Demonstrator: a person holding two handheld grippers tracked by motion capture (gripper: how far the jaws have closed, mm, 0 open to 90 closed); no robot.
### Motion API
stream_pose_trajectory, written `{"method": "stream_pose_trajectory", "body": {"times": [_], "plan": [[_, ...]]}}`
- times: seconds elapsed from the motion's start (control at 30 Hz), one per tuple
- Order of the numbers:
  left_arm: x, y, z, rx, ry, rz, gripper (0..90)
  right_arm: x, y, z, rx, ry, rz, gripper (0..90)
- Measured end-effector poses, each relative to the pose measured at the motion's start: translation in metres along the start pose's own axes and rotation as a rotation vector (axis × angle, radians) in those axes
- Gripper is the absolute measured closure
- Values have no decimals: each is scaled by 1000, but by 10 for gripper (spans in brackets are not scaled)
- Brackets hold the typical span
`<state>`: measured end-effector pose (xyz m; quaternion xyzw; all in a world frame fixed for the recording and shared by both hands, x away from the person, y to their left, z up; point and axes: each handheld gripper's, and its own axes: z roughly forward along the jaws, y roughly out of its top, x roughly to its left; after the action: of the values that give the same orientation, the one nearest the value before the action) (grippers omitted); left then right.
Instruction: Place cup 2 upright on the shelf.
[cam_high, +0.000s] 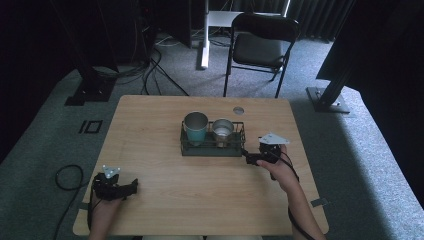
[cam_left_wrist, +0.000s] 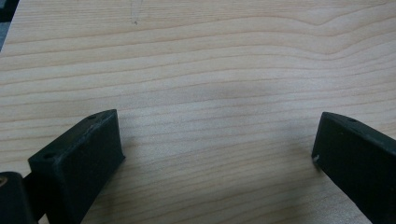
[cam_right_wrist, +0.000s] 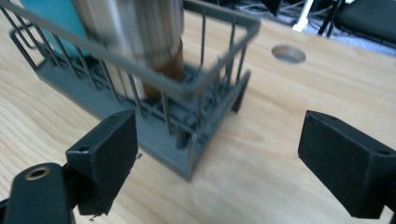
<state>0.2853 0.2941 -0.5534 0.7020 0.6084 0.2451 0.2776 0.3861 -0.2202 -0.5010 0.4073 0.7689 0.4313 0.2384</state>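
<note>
A dark grey wire rack (cam_high: 212, 148) stands in the middle of the wooden table (cam_high: 165, 210). It holds a teal cup (cam_high: 195, 127) on the left and a silver steel cup (cam_high: 222, 130) on the right. My right gripper (cam_high: 248, 158) is open just off the rack's right end, jaws pointing at it. In the right gripper view the rack's corner (cam_right_wrist: 189, 154) sits between the wide-apart jaws, with the steel cup (cam_right_wrist: 140, 32) and teal cup (cam_right_wrist: 44, 14) behind its bars. My left gripper (cam_high: 134, 187) rests open near the table's front left, over bare wood (cam_left_wrist: 210, 93).
A round cable hole (cam_high: 238, 110) lies in the table behind the rack, also seen in the right gripper view as a hole (cam_right_wrist: 288, 54). A black folding chair (cam_high: 260, 45) stands beyond the table's far edge. Cables (cam_high: 67, 177) lie on the grey carpet at left.
</note>
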Motion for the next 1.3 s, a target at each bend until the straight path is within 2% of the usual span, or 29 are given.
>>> {"method": "stream_pose_trajectory", "body": {"times": [0.1,0.23,0.67,0.83,0.9,1.07,1.3], "plan": [[0,0,0,0,0,0,22,-3,-8,-1,6,-7,3,119],[0,0,0,0,0,0,22,-7,-18,-2,28,-20,-18,119],[0,0,0,0,0,0,22,-14,-47,-13,93,-36,18,119],[0,0,0,0,0,0,22,-17,-55,-17,107,-54,26,119],[0,0,0,0,0,0,22,-17,-61,-20,112,-57,47,119],[0,0,0,0,0,0,22,-19,-69,-27,118,-76,64,119],[0,0,0,0,0,0,22,-18,-81,-37,139,-68,69,119]]}}
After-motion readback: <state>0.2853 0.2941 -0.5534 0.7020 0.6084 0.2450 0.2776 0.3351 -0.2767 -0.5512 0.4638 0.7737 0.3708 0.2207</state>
